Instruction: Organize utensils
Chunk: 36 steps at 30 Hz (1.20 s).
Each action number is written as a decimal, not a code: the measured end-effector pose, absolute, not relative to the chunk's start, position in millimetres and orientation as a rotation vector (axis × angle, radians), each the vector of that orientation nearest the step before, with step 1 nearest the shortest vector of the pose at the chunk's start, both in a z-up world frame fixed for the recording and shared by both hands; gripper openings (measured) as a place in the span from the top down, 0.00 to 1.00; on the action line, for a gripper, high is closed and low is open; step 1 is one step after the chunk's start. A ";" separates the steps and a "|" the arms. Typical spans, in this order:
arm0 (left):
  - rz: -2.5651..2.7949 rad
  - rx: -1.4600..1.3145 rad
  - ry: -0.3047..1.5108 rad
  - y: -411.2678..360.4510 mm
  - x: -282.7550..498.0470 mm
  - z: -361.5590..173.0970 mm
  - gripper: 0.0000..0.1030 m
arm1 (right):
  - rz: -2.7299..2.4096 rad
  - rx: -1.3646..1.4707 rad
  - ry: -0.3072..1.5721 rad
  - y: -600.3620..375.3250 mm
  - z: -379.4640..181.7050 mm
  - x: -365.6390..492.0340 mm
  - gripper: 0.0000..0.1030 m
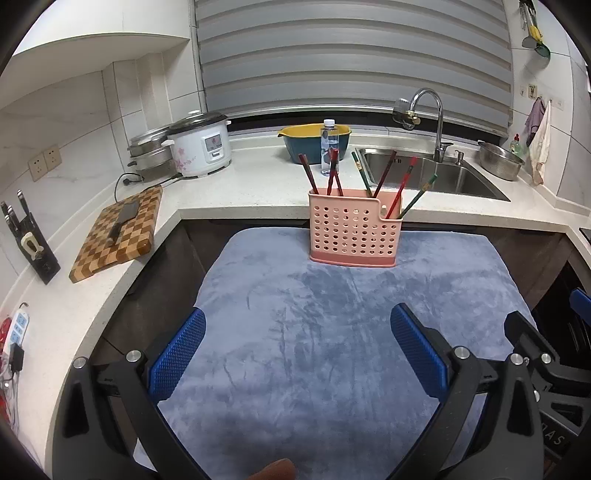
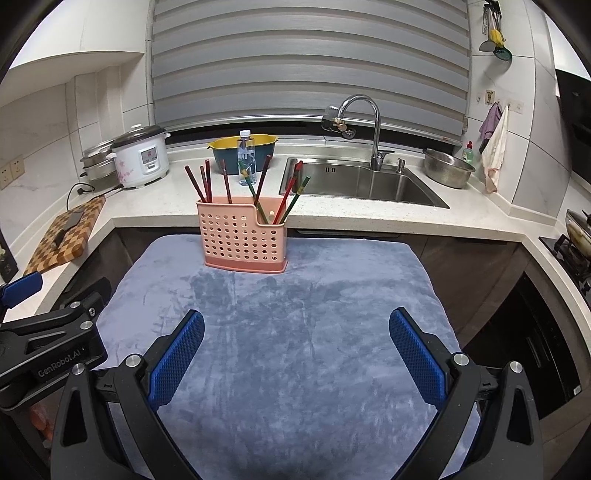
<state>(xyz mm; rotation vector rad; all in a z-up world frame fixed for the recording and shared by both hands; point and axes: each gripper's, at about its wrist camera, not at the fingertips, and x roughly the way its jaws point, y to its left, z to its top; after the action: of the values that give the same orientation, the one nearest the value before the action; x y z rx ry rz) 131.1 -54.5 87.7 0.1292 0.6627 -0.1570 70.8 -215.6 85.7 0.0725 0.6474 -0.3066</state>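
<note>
Home kitchen. L-shaped white counter (image 2: 369, 214) with steel sink (image 2: 364, 184) and gooseneck tap (image 2: 364, 122) under a blinded window (image 2: 306, 62). Rice cooker (image 1: 201, 146) and stacked steamer pots (image 1: 151, 151) in the corner, checkered cutting board (image 1: 120, 232) with a cleaver (image 1: 123, 218) on it, knife block (image 1: 27, 236) beside. Dish soap (image 2: 468, 152), colander (image 2: 447, 168), towels (image 2: 493, 155) on hooks, hanging ladles (image 2: 495, 33). Gas hob (image 2: 574, 254) with a pan at far right.

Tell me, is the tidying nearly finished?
It looks nearly done: the chopsticks all stand in the pink holder, and none lie on the grey cloth. The left gripper and right gripper are open and empty. Nothing obvious is left.
</note>
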 end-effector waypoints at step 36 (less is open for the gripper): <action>-0.123 0.149 0.698 -58.4 146.1 69.2 0.07 | -0.325 0.066 0.668 -223.8 72.1 79.9 0.06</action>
<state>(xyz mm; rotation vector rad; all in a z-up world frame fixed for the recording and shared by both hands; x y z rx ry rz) 146.1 -58.4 69.2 0.1487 0.6982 -0.1233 79.9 -223.8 72.1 0.0659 0.6685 -0.3251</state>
